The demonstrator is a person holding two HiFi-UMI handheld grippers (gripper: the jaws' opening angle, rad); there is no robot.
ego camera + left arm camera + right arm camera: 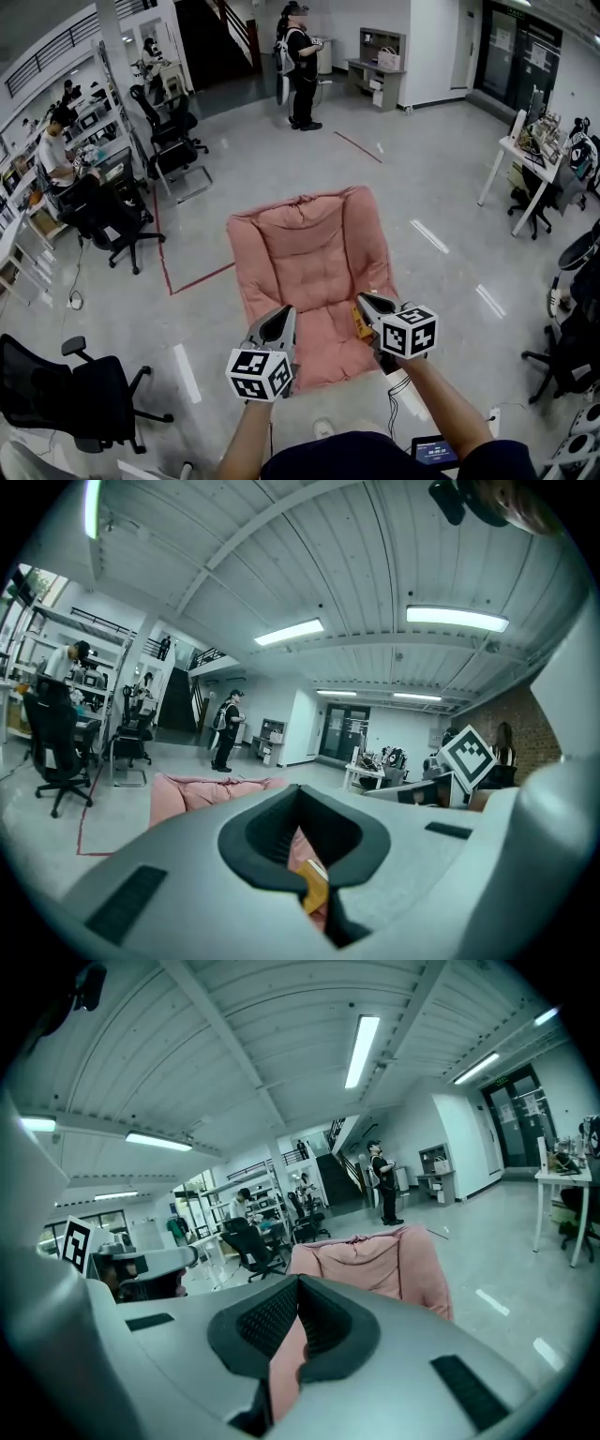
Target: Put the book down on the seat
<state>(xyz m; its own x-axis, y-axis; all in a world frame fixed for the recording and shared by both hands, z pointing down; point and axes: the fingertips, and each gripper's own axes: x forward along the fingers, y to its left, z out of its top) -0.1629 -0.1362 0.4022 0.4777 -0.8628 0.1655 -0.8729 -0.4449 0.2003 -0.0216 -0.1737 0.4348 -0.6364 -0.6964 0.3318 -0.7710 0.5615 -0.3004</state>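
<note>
The pink seat (309,248) stands on the floor below the person. Both tools hover over its front edge. The left hand-held gripper (283,315) is clenched on nothing, with only a thin slit between its jaws. The right hand-held gripper (366,302) is likewise clenched and empty (only pink cushion shows past its tips). The book (362,325), a small orange thing, seems to lie on the seat's front right part, just beside the right jaws; contact is unclear.
</note>
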